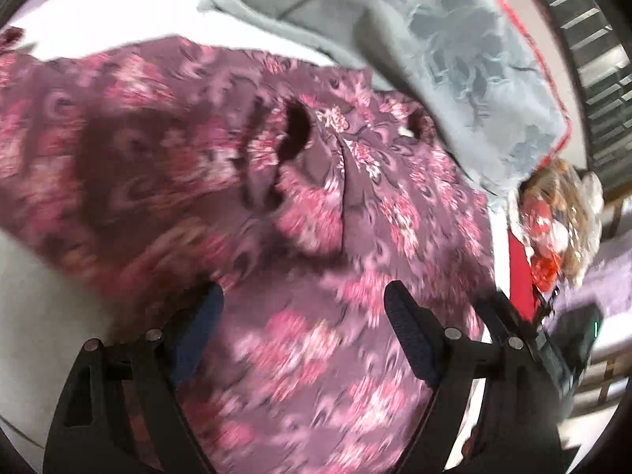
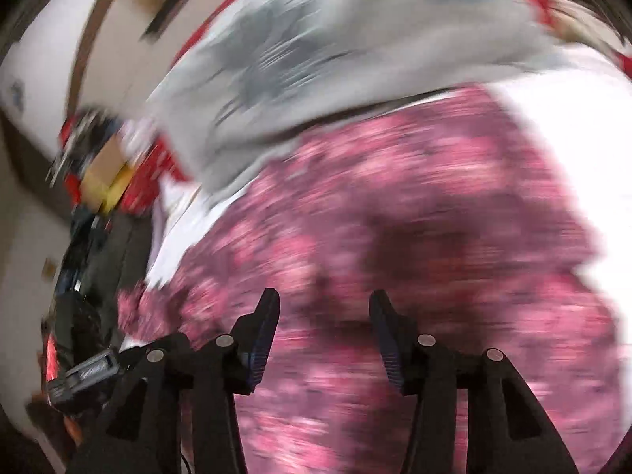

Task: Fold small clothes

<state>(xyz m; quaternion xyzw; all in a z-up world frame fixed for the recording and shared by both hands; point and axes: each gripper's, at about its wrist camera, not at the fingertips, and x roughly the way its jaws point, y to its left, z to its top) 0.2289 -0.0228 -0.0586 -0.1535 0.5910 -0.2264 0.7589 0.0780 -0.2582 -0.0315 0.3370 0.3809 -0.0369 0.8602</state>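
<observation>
White tabletop [image 1: 35,316] carries a purple floral garment [image 1: 245,150], rumpled, filling the near field in both views. My left gripper [image 1: 302,304] and right gripper [image 2: 324,316] hover over it, jaws apart, holding nothing. Step: reaching for a hem; next needs an edge pinch. Grey floral cloth [image 1: 454,51] overlaps the far side; clutter [image 1: 557,217] at right.

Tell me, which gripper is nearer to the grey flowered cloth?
Probably the right, though blur makes it uncertain. The right gripper hangs open over the pink floral garment, the grey cloth just beyond. The left gripper, also open, views it across more garment.
</observation>
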